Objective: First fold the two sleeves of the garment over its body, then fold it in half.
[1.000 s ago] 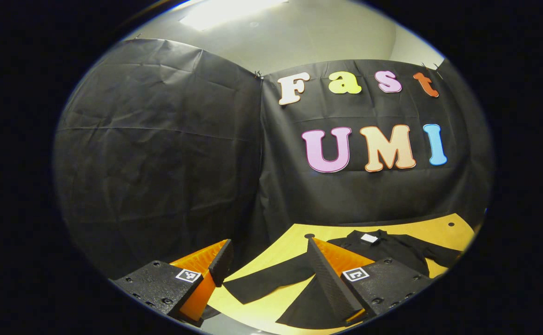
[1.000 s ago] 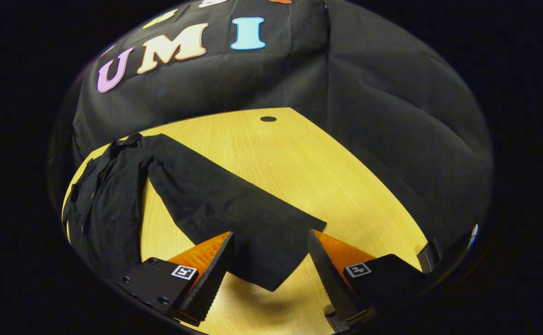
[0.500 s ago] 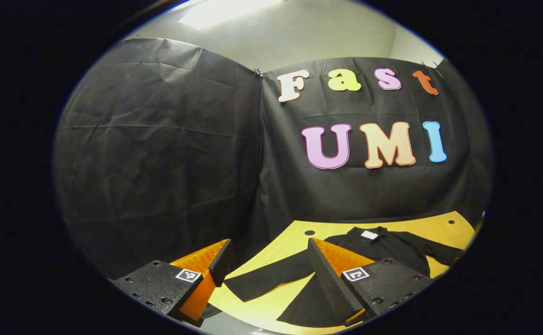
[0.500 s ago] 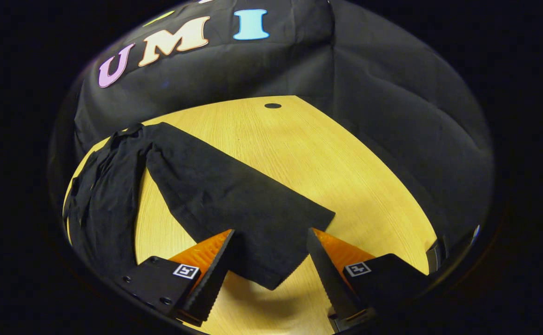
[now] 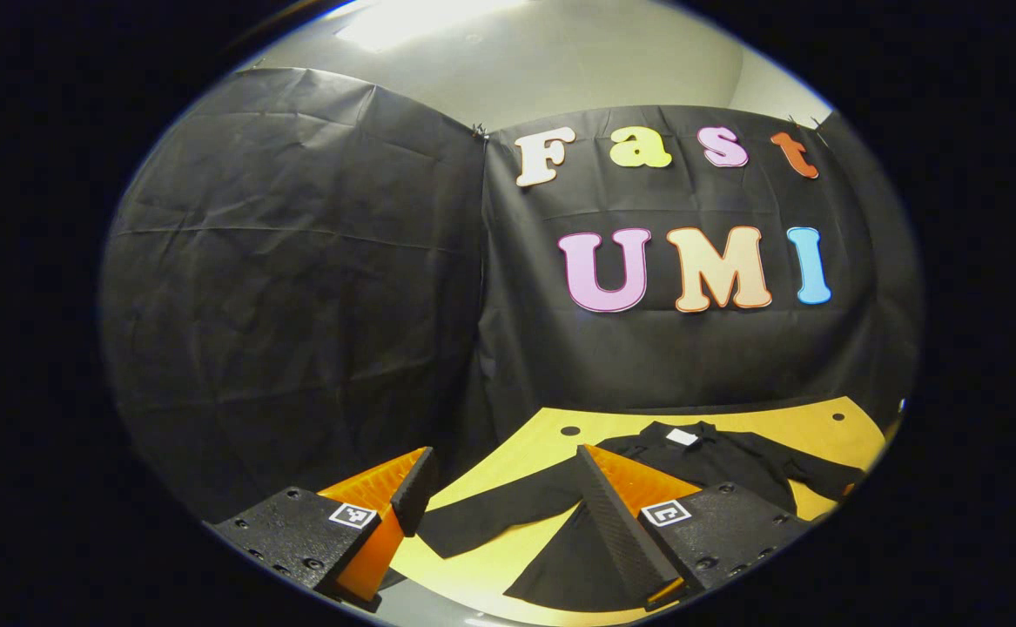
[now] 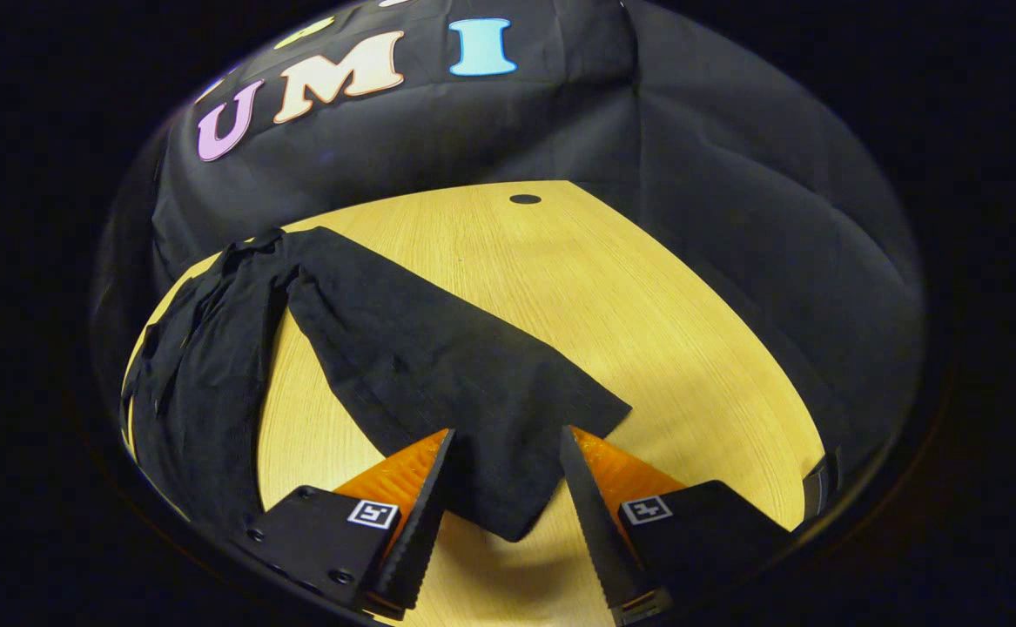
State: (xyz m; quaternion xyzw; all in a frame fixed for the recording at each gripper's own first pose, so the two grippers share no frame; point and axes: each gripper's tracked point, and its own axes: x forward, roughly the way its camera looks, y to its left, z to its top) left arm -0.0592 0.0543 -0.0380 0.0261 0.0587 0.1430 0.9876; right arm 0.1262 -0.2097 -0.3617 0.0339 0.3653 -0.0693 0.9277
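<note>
Jaws apart on both; right gripper (image 6: 501, 453) straddles sleeve (image 6: 438, 366) end, left gripper (image 5: 501, 475) view w/ collar tag (image 5: 682, 437).

No word or number can be read on the garment (image 5: 721, 460). At its collar a small white tag (image 5: 682, 437) is seen, too small for any writing to be told. Square black-and-white coded markers (image 5: 352, 515) are carried on the left gripper (image 5: 503, 453) and the right gripper (image 6: 506, 432), one behind each finger.
</note>
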